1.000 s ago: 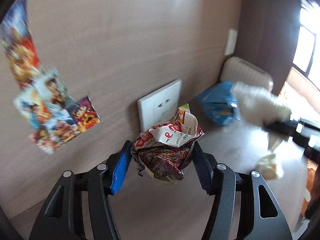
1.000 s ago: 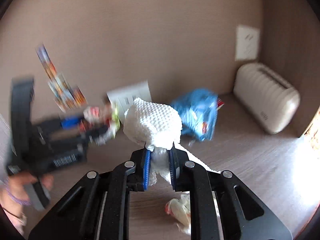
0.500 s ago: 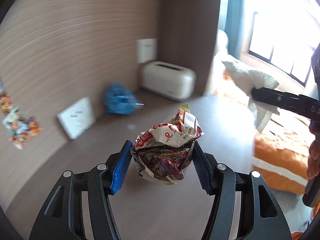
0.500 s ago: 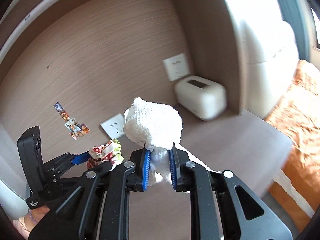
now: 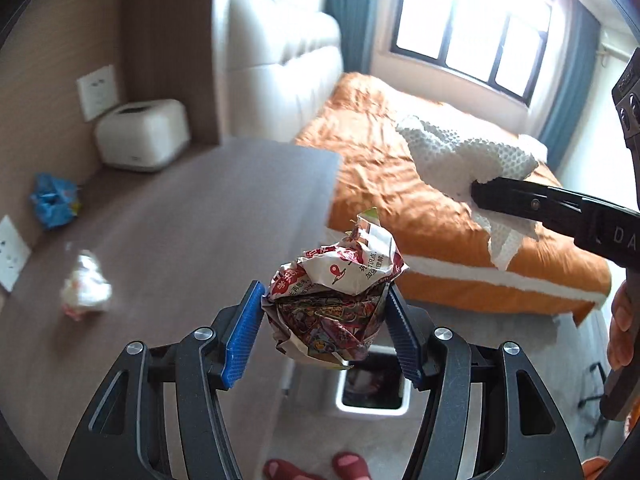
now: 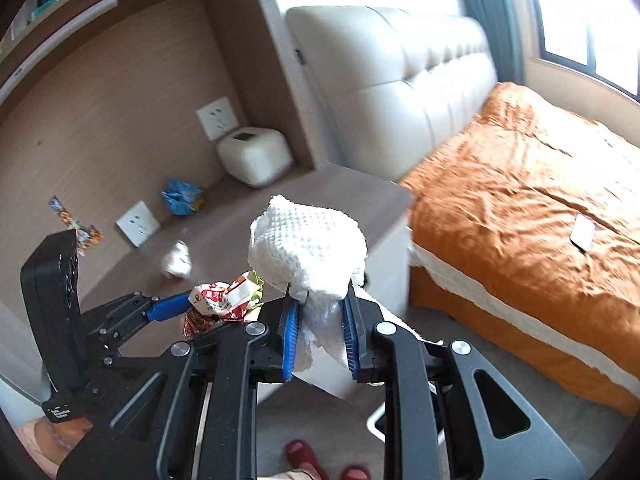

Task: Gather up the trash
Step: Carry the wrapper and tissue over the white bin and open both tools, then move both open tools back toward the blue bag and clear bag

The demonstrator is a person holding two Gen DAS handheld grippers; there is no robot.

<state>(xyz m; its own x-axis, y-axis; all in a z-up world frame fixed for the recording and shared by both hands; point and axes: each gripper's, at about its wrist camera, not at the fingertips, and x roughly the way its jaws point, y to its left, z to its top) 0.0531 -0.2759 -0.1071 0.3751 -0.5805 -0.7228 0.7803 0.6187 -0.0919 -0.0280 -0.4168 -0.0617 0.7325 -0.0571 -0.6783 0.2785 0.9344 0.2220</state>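
My left gripper is shut on a crumpled red-and-white snack wrapper, held in the air past the desk's edge, above a white trash bin on the floor. My right gripper is shut on a wad of white paper towel; it also shows in the left wrist view, to the right over the bed. The wrapper also shows in the right wrist view. On the desk lie a crumpled white wrapper and a blue snack bag.
The brown desk ends at a corner beside a bed with an orange cover. A white box-shaped appliance stands at the desk's back. Wall sockets are on the wall. Red slippers lie on the grey floor.
Both grippers have swung right, away from the wall and off the desk toward the bed and floor, each still holding its trash. The bin has come into view under the left gripper.
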